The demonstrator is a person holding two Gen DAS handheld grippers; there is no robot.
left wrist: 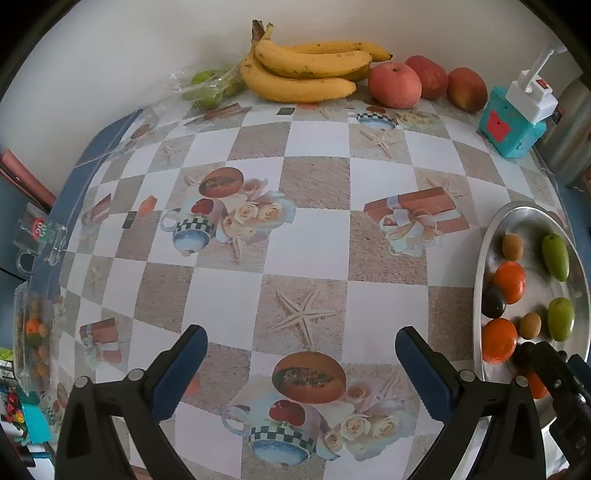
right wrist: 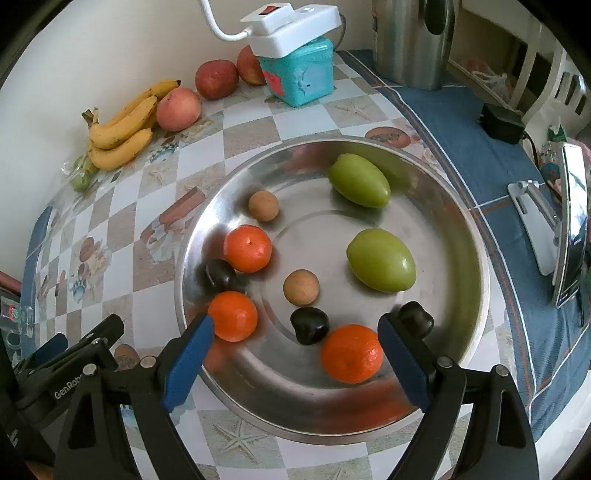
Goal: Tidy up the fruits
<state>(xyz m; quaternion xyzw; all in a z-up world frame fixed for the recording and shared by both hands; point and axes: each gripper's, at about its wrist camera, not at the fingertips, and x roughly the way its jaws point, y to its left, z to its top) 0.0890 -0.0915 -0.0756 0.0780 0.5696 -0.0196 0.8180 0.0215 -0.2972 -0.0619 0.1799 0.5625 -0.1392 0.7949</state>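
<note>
A steel tray (right wrist: 454,206) holds several small fruits: three oranges (right wrist: 351,352), two green fruits (right wrist: 380,260), two tan round fruits (right wrist: 301,287) and three dark plums (right wrist: 309,325). My right gripper (right wrist: 295,326) is open over the tray's near side, with the near orange and a plum between its fingers. My left gripper (left wrist: 301,345) is open and empty over the patterned tablecloth, left of the tray (left wrist: 517,212). Bananas (left wrist: 306,70) and red apples (left wrist: 395,85) lie at the back by the wall.
A bag of green fruits (left wrist: 210,86) lies left of the bananas. A teal box (right wrist: 299,75) with a white power strip (right wrist: 295,27) on top stands behind the tray. A steel kettle (right wrist: 413,40) is at the back right. A phone on a stand (right wrist: 569,225) is at right.
</note>
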